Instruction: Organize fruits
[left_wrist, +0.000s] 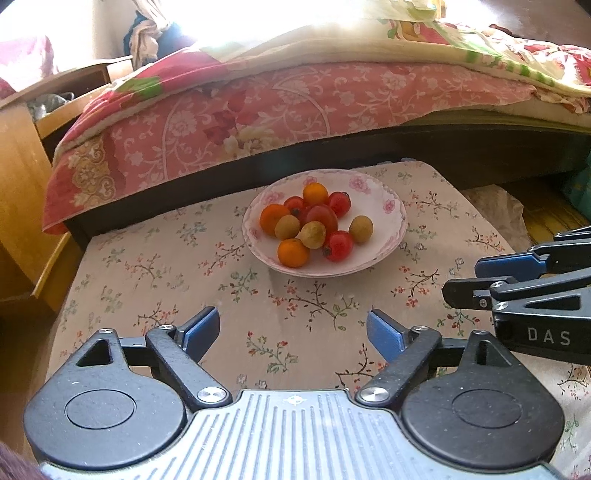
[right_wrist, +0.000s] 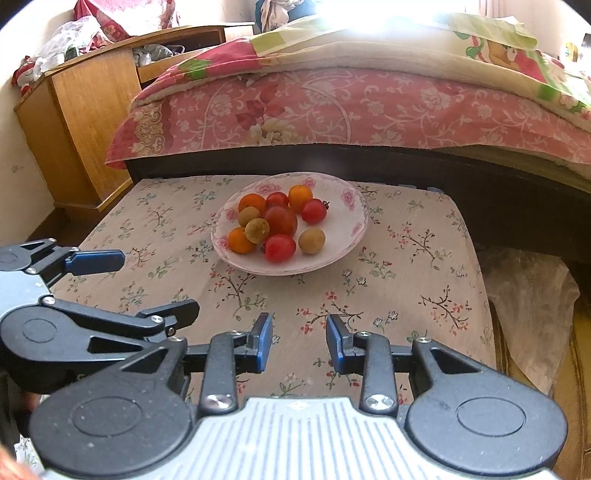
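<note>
Partly obscured: several fruits in the bowl (left_wrist: 388, 229) overlap, so the red tomatoes (left_wrist: 322, 218) at the centre are half covered by the brown longans (left_wrist: 313, 235) and orange citrus (left_wrist: 293, 253) piled against them, and an exact count is unreliable. Beneath the bowl's rim a second rim line shows; whether that is a stacked dish cannot be told. Glare from the window washes out the far top of both views. The bed (right_wrist: 369, 110) is cut off at the right, and the clutter on the wooden cabinet (right_wrist: 85, 110) is too blurred to name.

Left claw (left_wrist: 293, 330): its jaws stand wide apart, nothing between them, hovering over bare cloth. The bowl lies ahead of it and slightly to its right, well apart from the blue pads (left_wrist: 202, 329).

Right claw (right_wrist: 299, 343): its jaws stand close together with a narrow gap, and only the cloth shows through that gap. The bowl lies ahead and slightly to its left, clear of the pads. In the left view this claw enters from the right edge, partly cut off; in the right view the left claw enters from the left edge.

Surface: a low table covered with a cream floral cloth (right_wrist: 406, 258), set against the dark bed frame. Pink floral bedding hangs over the frame beyond the bowl. A crumpled pale plastic sheet (right_wrist: 528, 295) lies off the table to the right claw's right.
</note>
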